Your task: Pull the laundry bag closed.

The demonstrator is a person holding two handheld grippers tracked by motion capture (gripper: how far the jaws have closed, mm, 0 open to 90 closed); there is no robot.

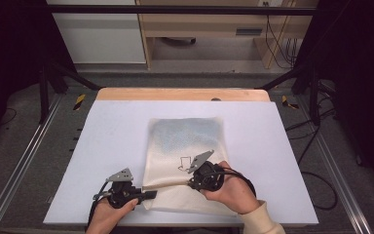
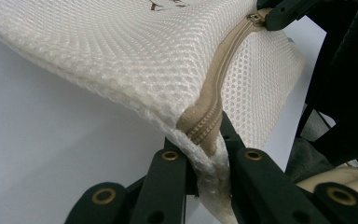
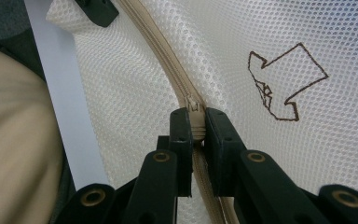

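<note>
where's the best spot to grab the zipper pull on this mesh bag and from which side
Grip the small zipper pull where it stands up from the tan zipper, coming along the zipper line from the person's side, as the right gripper does. The left gripper pinches the mesh bag at its zipper-end corner, keeping the track taut.

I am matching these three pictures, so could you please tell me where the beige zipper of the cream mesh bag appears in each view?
High view: the beige zipper crosses the cream mesh bag near its front edge, between both grippers.
Left gripper view: it climbs from bottom centre toward upper right.
Right gripper view: it curves from top centre down into the jaws.
Shared landmark: the brown outline drawing beside the zipper.
</note>
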